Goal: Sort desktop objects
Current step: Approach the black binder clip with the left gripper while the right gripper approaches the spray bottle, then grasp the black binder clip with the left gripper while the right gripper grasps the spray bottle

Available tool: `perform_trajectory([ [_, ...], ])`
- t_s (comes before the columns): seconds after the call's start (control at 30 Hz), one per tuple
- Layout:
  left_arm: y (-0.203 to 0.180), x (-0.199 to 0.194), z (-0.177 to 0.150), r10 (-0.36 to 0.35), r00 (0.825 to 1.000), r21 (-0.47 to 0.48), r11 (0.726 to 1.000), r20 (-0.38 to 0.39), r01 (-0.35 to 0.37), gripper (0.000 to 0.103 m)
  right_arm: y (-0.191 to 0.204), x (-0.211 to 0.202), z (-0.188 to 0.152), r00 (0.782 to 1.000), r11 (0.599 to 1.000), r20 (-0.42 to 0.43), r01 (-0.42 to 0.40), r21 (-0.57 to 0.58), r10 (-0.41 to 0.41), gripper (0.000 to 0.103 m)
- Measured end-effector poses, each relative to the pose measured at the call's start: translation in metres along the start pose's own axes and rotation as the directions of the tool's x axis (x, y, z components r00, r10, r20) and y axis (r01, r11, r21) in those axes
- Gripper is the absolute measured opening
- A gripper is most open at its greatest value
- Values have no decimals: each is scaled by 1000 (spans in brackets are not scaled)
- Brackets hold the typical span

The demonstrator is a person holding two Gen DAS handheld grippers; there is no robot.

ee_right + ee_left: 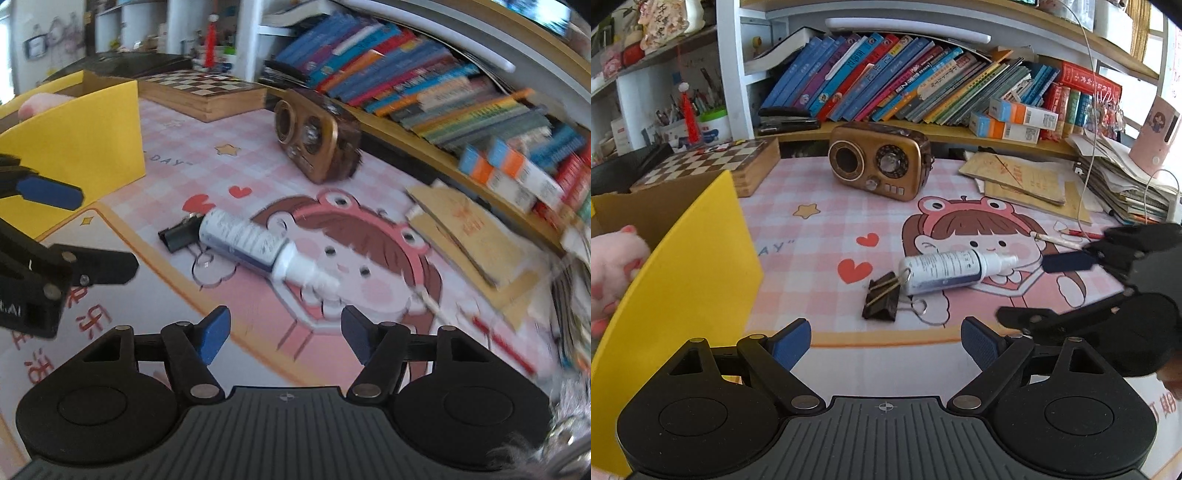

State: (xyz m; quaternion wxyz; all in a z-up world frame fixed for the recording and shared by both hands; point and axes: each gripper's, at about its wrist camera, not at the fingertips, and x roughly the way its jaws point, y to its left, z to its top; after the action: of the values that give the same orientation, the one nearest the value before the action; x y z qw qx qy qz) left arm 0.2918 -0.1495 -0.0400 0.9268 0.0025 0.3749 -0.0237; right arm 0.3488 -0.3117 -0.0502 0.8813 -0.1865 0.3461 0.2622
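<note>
A white spray bottle (955,266) lies on its side on the pink cartoon desk mat (820,236), nozzle pointing right; it also shows in the right wrist view (258,247). A black binder clip (882,301) lies against its base, also in the right wrist view (179,232). My left gripper (884,341) is open and empty, just short of the clip. My right gripper (282,334) is open and empty, close to the bottle's nozzle; it appears at the right in the left wrist view (1034,288). A yellow box (687,280) with a pink plush toy (609,266) stands at left.
A brown retro radio (881,160) stands at the back of the mat. A chessboard box (713,166) lies at back left. Brown notebooks (1019,177) and a paper stack (1126,184) lie at right. A pen (1058,240) and red pencil (1086,233) lie near the bottle. Books (905,77) fill the shelf.
</note>
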Motion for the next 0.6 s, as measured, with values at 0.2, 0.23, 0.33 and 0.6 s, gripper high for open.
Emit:
perform_trajectory([
  [0.2, -4, 19, 10, -7, 1000, 13, 1000, -14, 7, 86, -9, 25, 25, 996, 991, 10, -86, -105, 87, 55],
  [0.23, -5, 23, 11, -7, 1000, 23, 1000, -20, 7, 85, -9, 28, 30, 995, 987, 3, -102, -126, 104, 55],
  [0.33, -5, 33, 12, -1, 999, 35, 999, -38, 2, 81, -6, 40, 42, 989, 970, -20, -147, -195, 146, 51],
  [0.6, -3, 50, 17, 15, 997, 59, 998, -73, -11, 71, -8, 71, 54, 980, 962, -100, -189, -197, 172, 46],
])
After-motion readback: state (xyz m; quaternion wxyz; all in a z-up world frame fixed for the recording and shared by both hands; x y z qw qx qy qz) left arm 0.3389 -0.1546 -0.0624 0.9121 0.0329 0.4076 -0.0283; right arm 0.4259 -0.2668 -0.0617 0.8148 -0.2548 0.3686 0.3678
